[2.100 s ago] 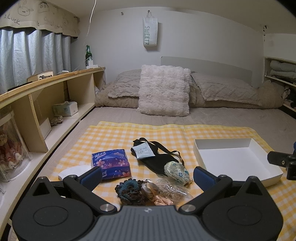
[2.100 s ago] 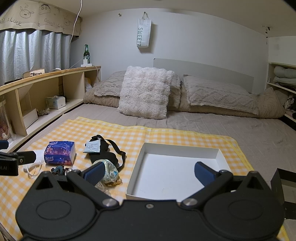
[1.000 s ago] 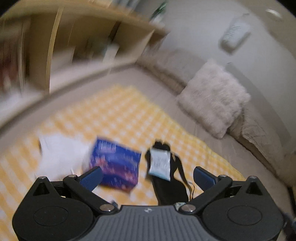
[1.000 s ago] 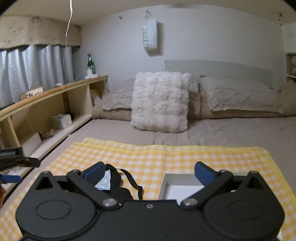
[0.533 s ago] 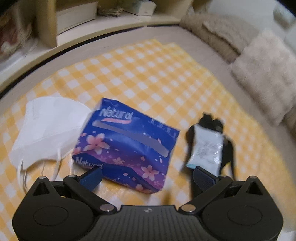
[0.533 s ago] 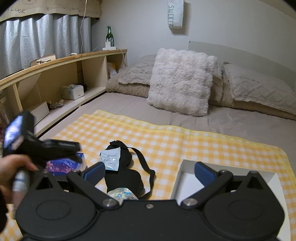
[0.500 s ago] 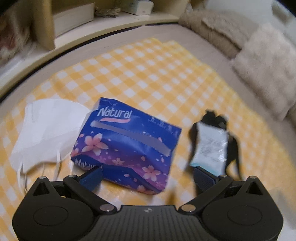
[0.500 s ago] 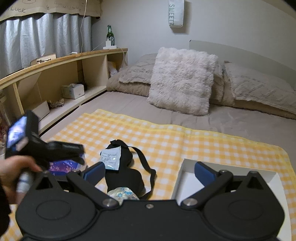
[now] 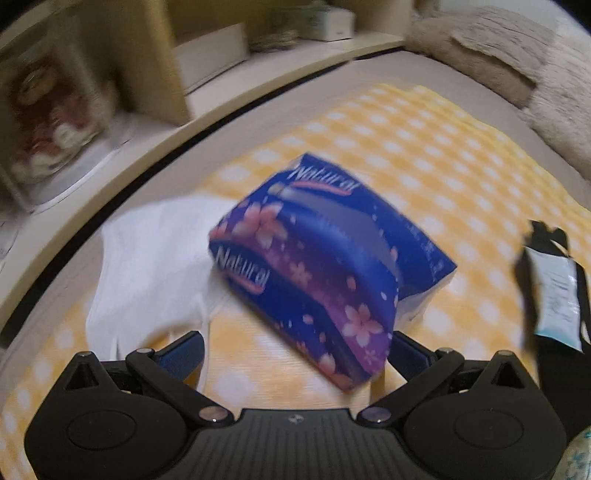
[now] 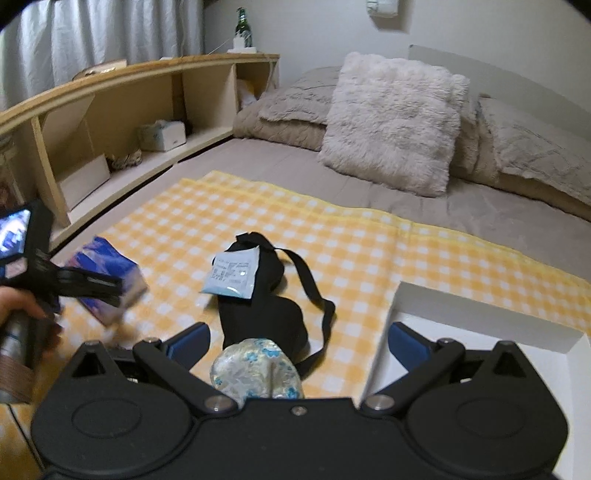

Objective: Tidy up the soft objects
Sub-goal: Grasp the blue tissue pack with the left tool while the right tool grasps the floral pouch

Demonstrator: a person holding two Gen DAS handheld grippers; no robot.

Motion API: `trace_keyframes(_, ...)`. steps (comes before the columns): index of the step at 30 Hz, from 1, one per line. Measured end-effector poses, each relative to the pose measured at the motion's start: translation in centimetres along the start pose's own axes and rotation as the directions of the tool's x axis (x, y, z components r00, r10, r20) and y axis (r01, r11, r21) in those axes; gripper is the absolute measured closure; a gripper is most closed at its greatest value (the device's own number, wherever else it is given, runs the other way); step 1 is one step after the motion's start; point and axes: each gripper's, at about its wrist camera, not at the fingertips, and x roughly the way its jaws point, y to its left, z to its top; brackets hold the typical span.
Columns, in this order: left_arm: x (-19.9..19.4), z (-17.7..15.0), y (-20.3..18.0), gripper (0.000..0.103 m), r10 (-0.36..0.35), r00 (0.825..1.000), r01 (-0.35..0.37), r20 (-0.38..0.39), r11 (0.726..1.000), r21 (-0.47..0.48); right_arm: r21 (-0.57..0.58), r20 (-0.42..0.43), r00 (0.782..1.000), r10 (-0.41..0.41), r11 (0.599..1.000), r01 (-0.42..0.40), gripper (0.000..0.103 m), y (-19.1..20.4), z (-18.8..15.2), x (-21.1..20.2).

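A blue "Natural" tissue pack (image 9: 325,273) with pink flowers lies tilted on the yellow checked cloth (image 9: 424,155), partly over a white face mask (image 9: 147,266). My left gripper (image 9: 295,349) is open, its blue pads on either side of the pack's near corner; it also shows in the right wrist view (image 10: 92,284) at the pack (image 10: 110,273). My right gripper (image 10: 299,341) is open and empty above a floral pouch (image 10: 255,365). A black eye mask (image 10: 262,306) carries a pale blue sachet (image 10: 232,275). A white box (image 10: 480,350) stands at the right.
A wooden shelf unit (image 10: 122,122) runs along the left with boxes in it. A fluffy cushion (image 10: 391,122) and grey pillows (image 10: 535,147) lie at the head of the bed. A green bottle (image 10: 242,27) stands on the shelf top.
My left gripper has moved in on the tissue pack, which now looks tilted up and larger between the pads. My right gripper has dipped lower over the floral pouch.
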Motion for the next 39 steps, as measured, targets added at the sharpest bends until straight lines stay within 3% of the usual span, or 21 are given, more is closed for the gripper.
trace_keyframes(2, 0.0, 0.2, 1.5, 0.000, -0.008, 1.000, 0.006, -0.029, 0.999, -0.038, -0.009, -0.006, 1.000, 0.011, 1.000, -0.011, 0.000, 0.6, 0.0, 0.4)
trace_keyframes(4, 0.0, 0.6, 2.8, 0.000, -0.074, 0.995, 0.067, -0.067, 0.992, -0.106, 0.000, -0.019, 0.999, 0.034, 0.999, -0.034, 0.000, 1.1, 0.1, 0.7)
trace_keyframes(7, -0.2, 1.6, 3.7, 0.000, -0.195, 0.977, 0.171, -0.087, 0.959, -0.226, 0.052, -0.049, 0.995, 0.091, 0.995, -0.088, 0.000, 1.6, 0.2, 1.6)
trace_keyframes(9, -0.4, 2.2, 3.5, 0.000, -0.229, 0.971, 0.201, -0.072, 0.938, -0.282, 0.083, -0.061, 0.992, 0.112, 0.991, -0.107, 0.000, 1.9, 0.2, 2.2)
trace_keyframes(19, 1.4, 4.1, 1.9, 0.000, -0.206, 0.978, 0.154, -0.043, 0.840, -0.520, 0.155, -0.101, 0.988, 0.115, 0.983, -0.099, 0.000, 0.6, 0.0, 4.7)
trace_keyframes(24, 2.3, 4.0, 1.2, 0.000, -0.135, 0.990, 0.095, -0.043, 0.857, -0.506, 0.282, -0.137, 0.979, 0.151, 0.953, -0.108, 0.009, -1.3, -0.8, 6.1)
trace_keyframes(26, 2.1, 3.9, 0.9, 0.005, -0.124, 0.992, 0.097, -0.025, 0.875, -0.474, 0.336, -0.147, 0.971, 0.188, 0.933, -0.130, 0.011, -1.9, -1.2, 6.7)
trace_keyframes(30, 2.1, 3.9, 0.6, 0.013, -0.133, 0.991, 0.120, -0.007, 0.914, -0.388, 0.397, -0.177, 0.957, 0.228, 0.907, -0.143, 0.012, -2.0, -1.8, 7.8)
trace_keyframes(34, 1.9, 3.4, 0.3, 0.024, -0.145, 0.989, 0.143, 0.011, 0.950, -0.277, 0.390, -0.210, 0.958, 0.194, 0.915, -0.100, 0.012, -1.6, -2.3, 8.6)
trace_keyframes(39, 1.5, 3.2, 0.4, 0.035, -0.190, 0.982, 0.189, 0.011, 0.965, -0.183, 0.385, -0.256, 0.947, 0.196, 0.919, -0.086, 0.012, -1.2, -3.0, 9.6)
